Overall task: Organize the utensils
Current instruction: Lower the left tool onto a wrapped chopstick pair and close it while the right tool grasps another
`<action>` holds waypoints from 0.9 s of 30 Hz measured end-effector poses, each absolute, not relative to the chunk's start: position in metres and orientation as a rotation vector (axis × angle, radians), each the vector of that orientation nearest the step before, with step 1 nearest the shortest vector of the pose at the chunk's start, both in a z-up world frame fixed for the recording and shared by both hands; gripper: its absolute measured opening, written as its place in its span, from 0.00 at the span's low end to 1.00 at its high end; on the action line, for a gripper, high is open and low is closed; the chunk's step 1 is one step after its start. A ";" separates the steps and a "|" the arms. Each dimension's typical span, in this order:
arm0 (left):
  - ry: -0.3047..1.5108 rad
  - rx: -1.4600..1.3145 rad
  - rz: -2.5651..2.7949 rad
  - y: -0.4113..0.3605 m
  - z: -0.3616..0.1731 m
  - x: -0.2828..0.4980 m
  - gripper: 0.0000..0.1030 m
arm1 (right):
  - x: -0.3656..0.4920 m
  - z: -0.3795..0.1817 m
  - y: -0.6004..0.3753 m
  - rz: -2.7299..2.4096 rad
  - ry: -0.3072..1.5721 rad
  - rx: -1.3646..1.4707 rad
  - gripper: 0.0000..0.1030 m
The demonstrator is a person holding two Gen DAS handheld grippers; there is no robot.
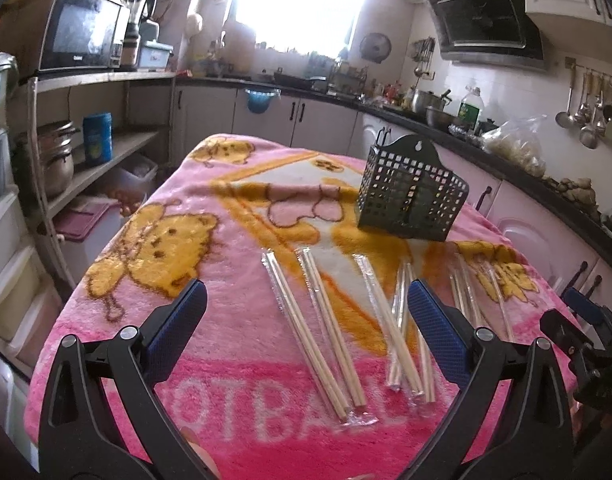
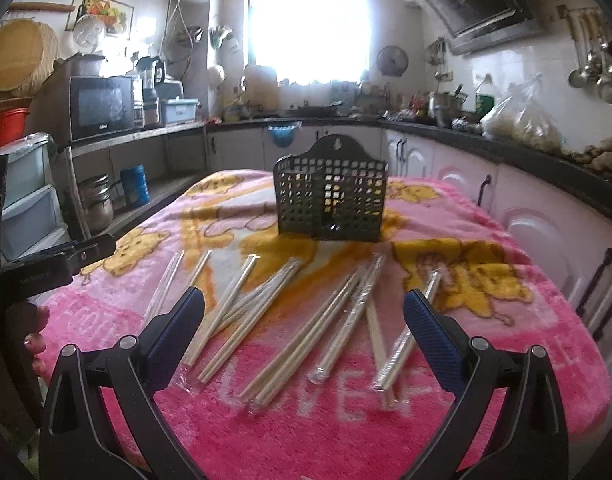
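Wrapped chopsticks (image 1: 310, 332) at twelve o'clock between spread left gripper (image 1: 306, 304) fingers: light, stiff, slippery; best pinched mid-length; right gripper (image 2: 304, 308) equally spread.

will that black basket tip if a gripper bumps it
The black perforated plastic basket probably tips or slides easily: it looks thin-walled, empty and light. It stands upright on the soft pink fleece blanket, an uneven footing, and its tall back plate raises its balance point.
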State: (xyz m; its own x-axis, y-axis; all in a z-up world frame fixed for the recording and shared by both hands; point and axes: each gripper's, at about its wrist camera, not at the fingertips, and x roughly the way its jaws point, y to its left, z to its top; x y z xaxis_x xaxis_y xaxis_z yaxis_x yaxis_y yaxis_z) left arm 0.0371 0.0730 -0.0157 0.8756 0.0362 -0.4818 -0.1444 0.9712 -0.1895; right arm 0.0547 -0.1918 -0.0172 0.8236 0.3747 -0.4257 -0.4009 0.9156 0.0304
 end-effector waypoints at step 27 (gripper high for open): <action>0.797 -0.345 -0.044 0.106 -0.052 0.143 0.51 | 0.198 -0.064 -0.182 0.428 0.911 0.064 0.28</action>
State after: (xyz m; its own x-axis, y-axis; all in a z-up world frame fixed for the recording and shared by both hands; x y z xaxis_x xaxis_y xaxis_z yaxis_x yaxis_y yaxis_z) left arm 0.1433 0.1061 -0.0524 0.7011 -0.1681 -0.6930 -0.0900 0.9432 -0.3199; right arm 0.1983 -0.1822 -0.0640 0.5351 0.3858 -0.7516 -0.3326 0.9140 0.2323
